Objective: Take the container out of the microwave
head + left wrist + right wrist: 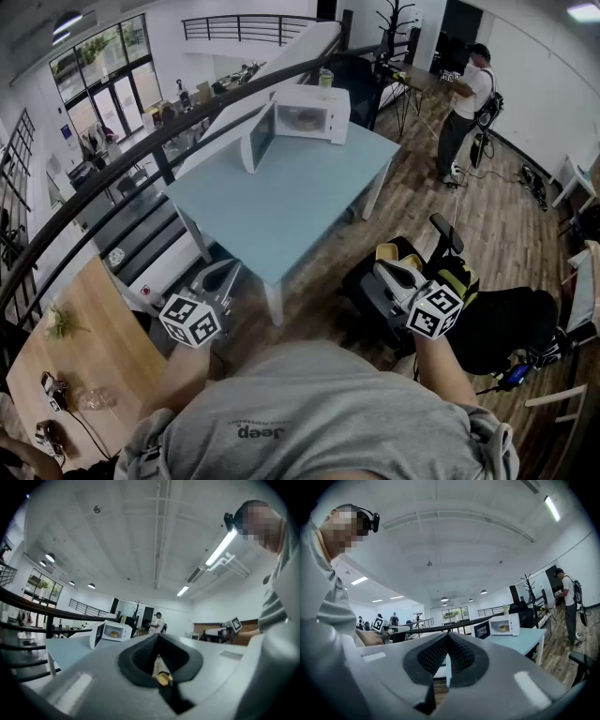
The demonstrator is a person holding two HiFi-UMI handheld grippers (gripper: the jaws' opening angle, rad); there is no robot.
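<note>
The white microwave oven (317, 111) sits at the far end of the long light-blue table (281, 202), and its door hangs open on the left side. Inside it is the small round tan container (302, 118) — still in there, not touched yet.

Both tools are held low, close to the person's body and well away from the oven, with the whole table in between. The left gripper (225, 274) has its jaws pressed together with nothing in them. The right gripper (386, 262) is closed tight too, and holds nothing.

The container lies straight ahead and far off, about midway between the two hands. The open door stands on the left, so I think the right hand has the clearer way in — but first the person must walk closer and open those jaws.
</note>
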